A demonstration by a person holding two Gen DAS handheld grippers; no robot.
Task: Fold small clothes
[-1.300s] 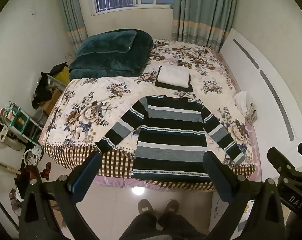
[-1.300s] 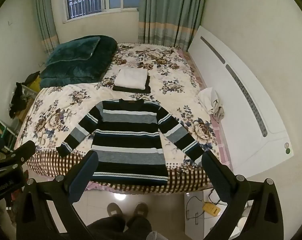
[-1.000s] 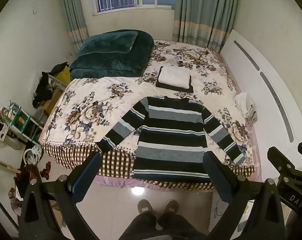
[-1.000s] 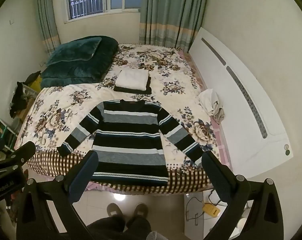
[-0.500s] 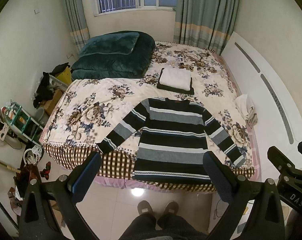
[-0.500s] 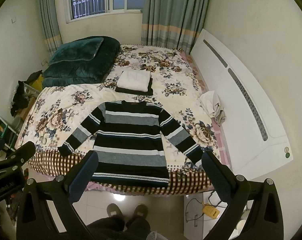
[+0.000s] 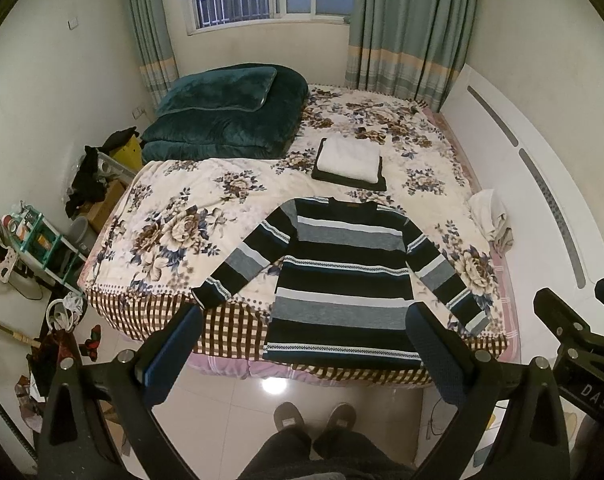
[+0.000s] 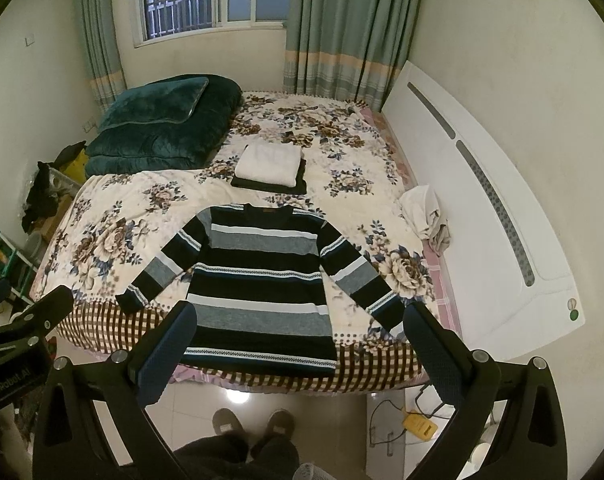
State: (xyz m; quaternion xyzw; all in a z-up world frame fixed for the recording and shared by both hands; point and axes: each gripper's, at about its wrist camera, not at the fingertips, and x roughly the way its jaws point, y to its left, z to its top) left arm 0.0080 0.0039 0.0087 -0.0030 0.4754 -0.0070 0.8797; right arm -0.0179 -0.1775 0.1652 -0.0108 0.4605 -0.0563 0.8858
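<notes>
The striped sweater [image 7: 344,276] lies flat, front up, on the near part of the bed [image 7: 161,216], collar toward the window and hem at the near edge, where it overhangs the checked border slightly. Both sleeves are spread outward and down; the left cuff [image 7: 207,294] rests at the border, the right cuff [image 8: 394,322] near the right corner of the bed.

We judge the sweater to be a soft, limp knit of moderate weight. It will drape and stretch when lifted, and its rough surface should cling to the bedspread, not slide. Thin edges suit a two-finger pinch, so we recommend taking hold at a cuff or a shoulder seam to fold each sleeve across the body, then at the two hem corners to bring the hem toward the collar.

Beyond the collar sits a folded stack [image 7: 349,162], a white piece on a dark one. A loose pale garment [image 8: 426,216] lies at the right edge, against the white headboard [image 8: 482,240]. A teal quilt [image 7: 221,114] occupies the far left corner.

We hold the left gripper [image 7: 302,354] and the right gripper [image 8: 297,350] high above the floor in front of the bed, jaws spread wide, holding nothing, well apart from the sweater.
</notes>
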